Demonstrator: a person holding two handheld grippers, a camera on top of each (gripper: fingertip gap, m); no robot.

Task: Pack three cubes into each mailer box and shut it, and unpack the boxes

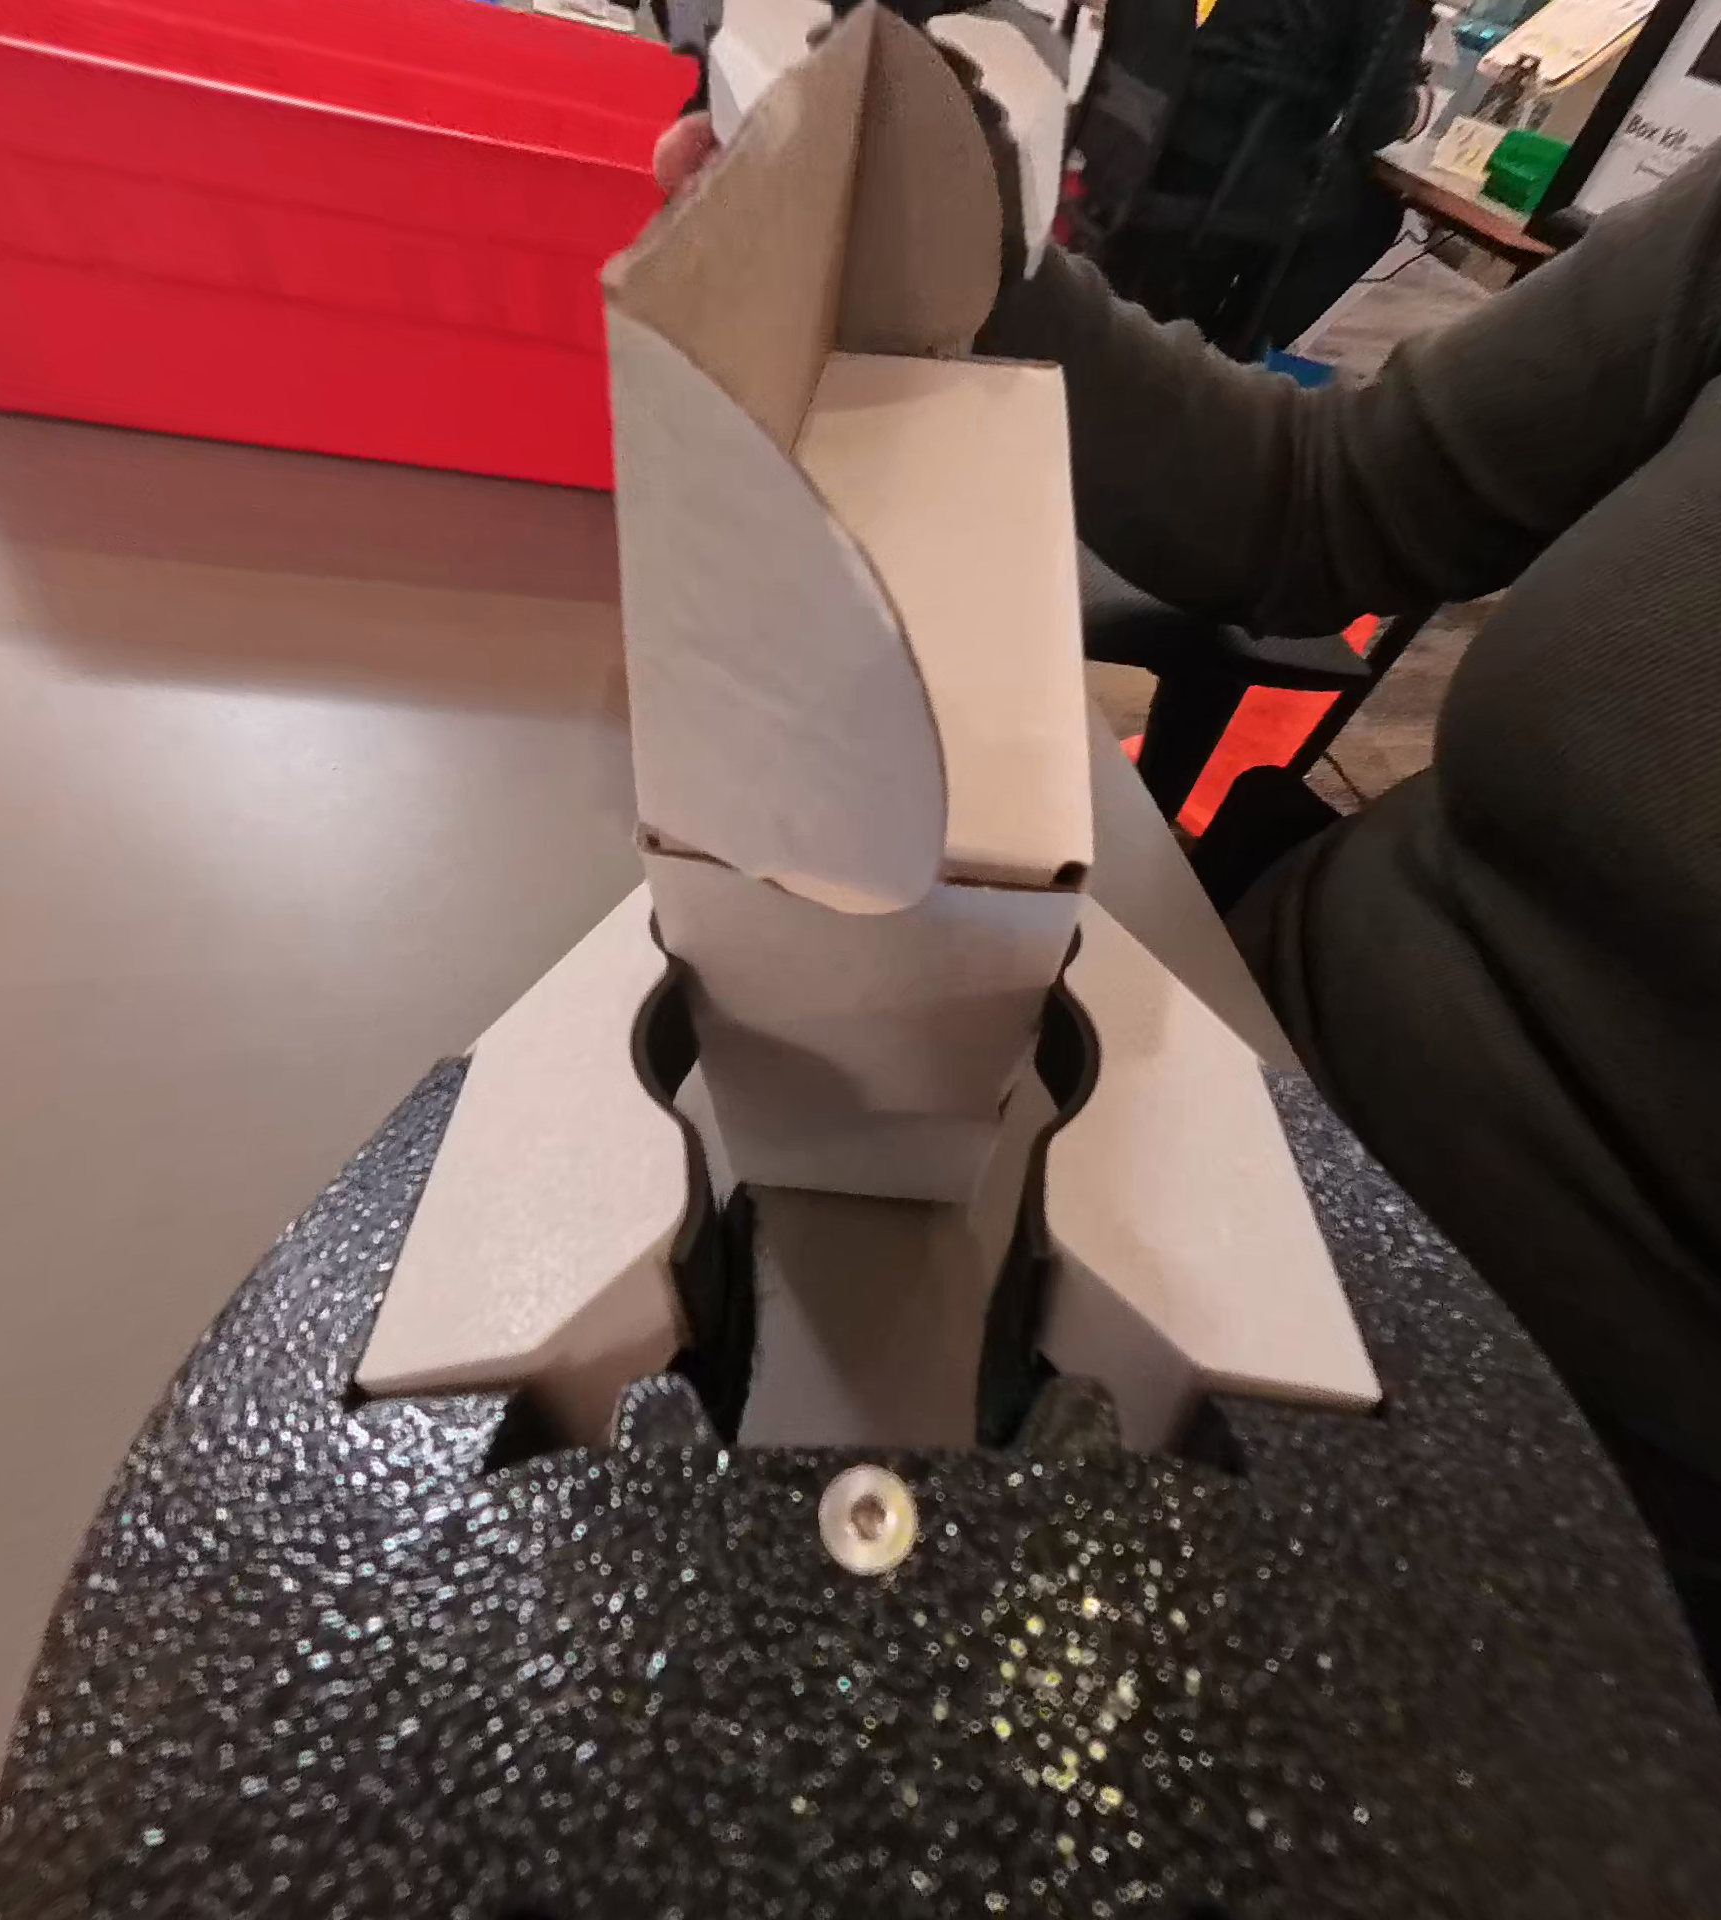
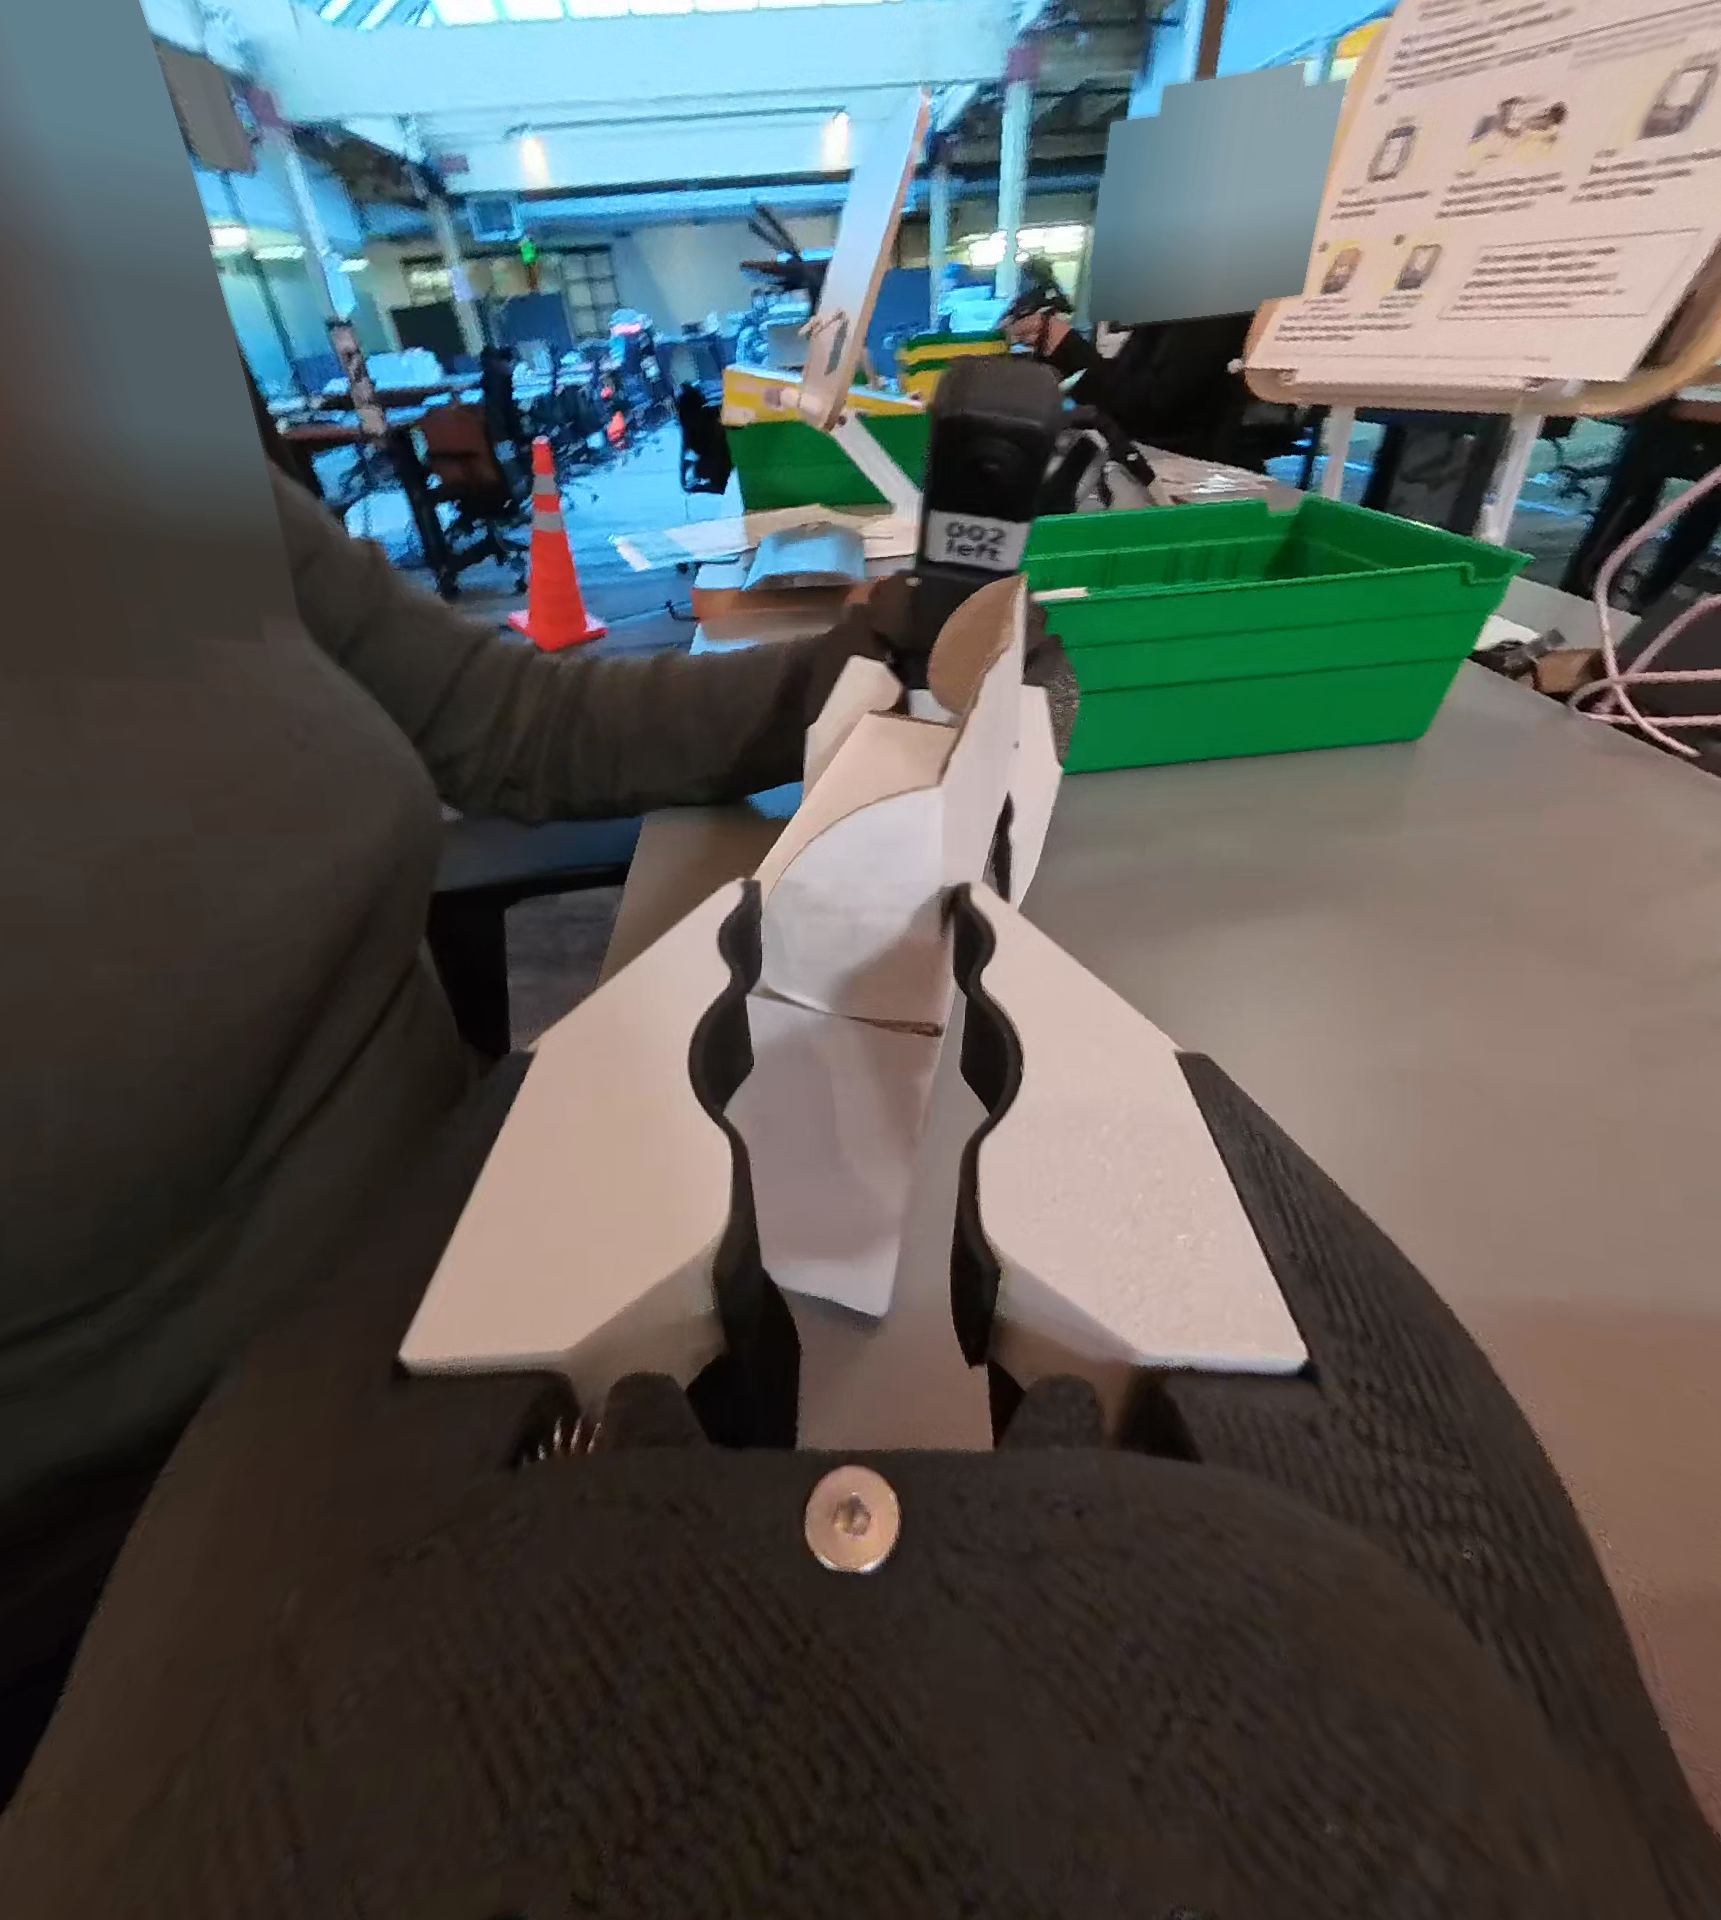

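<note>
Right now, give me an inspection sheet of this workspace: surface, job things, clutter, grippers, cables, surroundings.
Surface: grey table, bare where visible.
Job's things: one white mailer box, held off the table between both grippers, flaps partly unfolded; no cubes seen.
Clutter: red bin at one end of the table, green bin at the other; contents not visible.
Grippers: left gripper closed on one end of the mailer box; right gripper closed on the other end, a loose flap lying between its fingers.
Cables: pale pink cable looped at the table edge near the green bin.
Surroundings: orange traffic cone, instruction board, other desks and chairs behind.
</note>
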